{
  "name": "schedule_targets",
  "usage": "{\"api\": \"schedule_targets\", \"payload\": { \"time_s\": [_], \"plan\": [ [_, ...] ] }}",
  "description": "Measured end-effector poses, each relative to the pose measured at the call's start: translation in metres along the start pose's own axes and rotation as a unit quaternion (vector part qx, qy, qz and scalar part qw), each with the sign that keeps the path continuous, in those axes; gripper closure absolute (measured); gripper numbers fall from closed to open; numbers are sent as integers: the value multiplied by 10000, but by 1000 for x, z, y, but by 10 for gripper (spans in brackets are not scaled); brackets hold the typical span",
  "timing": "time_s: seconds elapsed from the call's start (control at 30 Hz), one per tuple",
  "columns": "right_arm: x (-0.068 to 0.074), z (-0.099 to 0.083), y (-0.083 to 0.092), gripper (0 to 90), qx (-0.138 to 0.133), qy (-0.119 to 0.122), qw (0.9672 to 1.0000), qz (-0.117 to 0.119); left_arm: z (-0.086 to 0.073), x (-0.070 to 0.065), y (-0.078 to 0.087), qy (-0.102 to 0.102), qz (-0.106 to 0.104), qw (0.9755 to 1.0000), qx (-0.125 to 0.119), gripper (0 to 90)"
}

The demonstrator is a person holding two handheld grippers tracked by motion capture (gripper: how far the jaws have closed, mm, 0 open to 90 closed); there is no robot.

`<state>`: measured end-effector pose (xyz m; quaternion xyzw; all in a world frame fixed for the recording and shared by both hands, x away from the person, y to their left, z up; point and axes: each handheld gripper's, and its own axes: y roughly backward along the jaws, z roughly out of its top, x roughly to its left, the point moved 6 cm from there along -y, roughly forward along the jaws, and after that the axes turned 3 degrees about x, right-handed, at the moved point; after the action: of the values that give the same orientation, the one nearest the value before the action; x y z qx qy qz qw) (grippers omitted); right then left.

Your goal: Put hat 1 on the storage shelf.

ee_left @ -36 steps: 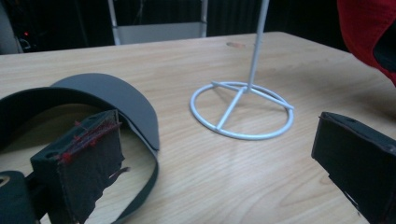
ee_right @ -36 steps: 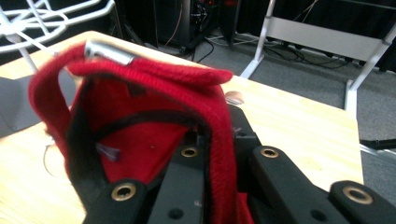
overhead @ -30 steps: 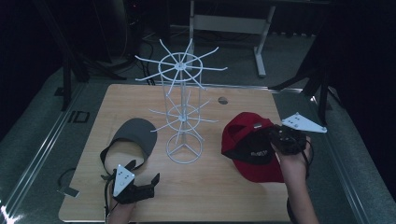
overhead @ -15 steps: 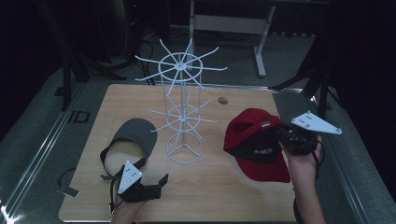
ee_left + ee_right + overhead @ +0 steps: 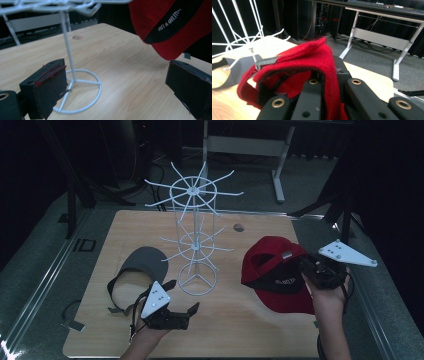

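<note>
Right gripper (image 5: 320, 272) clamped on rim of red cap (image 5: 272, 270), lifted at table's right — white wire rack (image 5: 196, 240) off to its left, hooks the nearer target. Left gripper (image 5: 182, 312) spread, empty, near rack base, grey visor (image 5: 140, 265) beside.

White lettering on the red cap's (image 5: 175, 22) black band is too blurred to read.
</note>
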<state>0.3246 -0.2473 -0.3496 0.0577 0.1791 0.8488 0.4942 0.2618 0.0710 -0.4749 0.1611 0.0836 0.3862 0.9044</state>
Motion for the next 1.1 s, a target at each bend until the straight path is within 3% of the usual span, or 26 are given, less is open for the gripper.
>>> {"api": "schedule_targets", "payload": {
  "time_s": [0.4,0.47,0.6,0.7,0.77,0.87,1.1],
  "plan": [
    [10,11,11,870,-233,85,9995,180,39,-31,-25,-464,-393,9981,100,38],
    [12,11,12,870,-234,94,9995,183,45,-35,-30,-483,-490,9975,156,44],
    [14,12,15,870,-278,140,9993,186,51,-46,-37,-317,-723,9962,359,47],
    [14,12,19,870,-294,137,9993,199,51,-51,-41,-423,-733,9957,369,47],
    [16,12,21,870,-312,160,9992,213,53,-54,-40,-349,-795,9960,225,47],
    [18,12,25,870,-346,179,9989,249,57,-62,-37,-758,-680,9948,56,62],
    [26,15,30,870,-423,227,9983,343,69,-64,-42,-844,-655,9943,-18,62]
  ]
}}
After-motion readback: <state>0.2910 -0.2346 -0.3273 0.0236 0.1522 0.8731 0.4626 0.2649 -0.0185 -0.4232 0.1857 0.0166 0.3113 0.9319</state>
